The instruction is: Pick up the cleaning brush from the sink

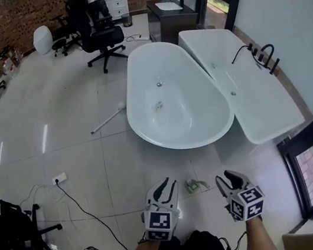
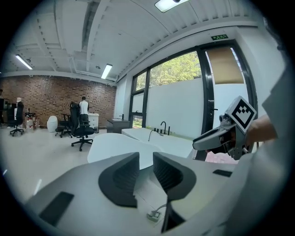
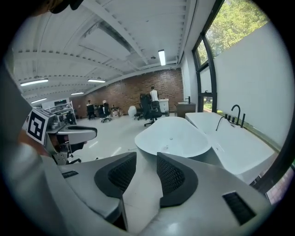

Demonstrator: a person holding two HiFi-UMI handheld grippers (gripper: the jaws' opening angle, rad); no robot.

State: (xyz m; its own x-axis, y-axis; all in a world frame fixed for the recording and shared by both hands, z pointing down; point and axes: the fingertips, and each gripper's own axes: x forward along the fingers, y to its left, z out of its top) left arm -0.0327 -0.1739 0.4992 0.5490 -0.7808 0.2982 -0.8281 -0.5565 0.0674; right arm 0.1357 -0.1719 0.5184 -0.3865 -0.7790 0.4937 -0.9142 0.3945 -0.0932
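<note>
I hold the left gripper (image 1: 166, 186) and right gripper (image 1: 226, 178) short of the bathtub (image 1: 136, 77), jaws parted and empty for the approach. A long-handled brush (image 1: 107, 119) lies beside the bathtub.

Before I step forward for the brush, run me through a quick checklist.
Left gripper open, empty: ok.
Right gripper open, empty: ok.
Oval tub within reach: not ok, well ahead of both.
Target picked out: cannot tell; small object in the tub, long-handled tool on the floor beside it.
Floor ahead: not ok, small item on the tiles.
</note>
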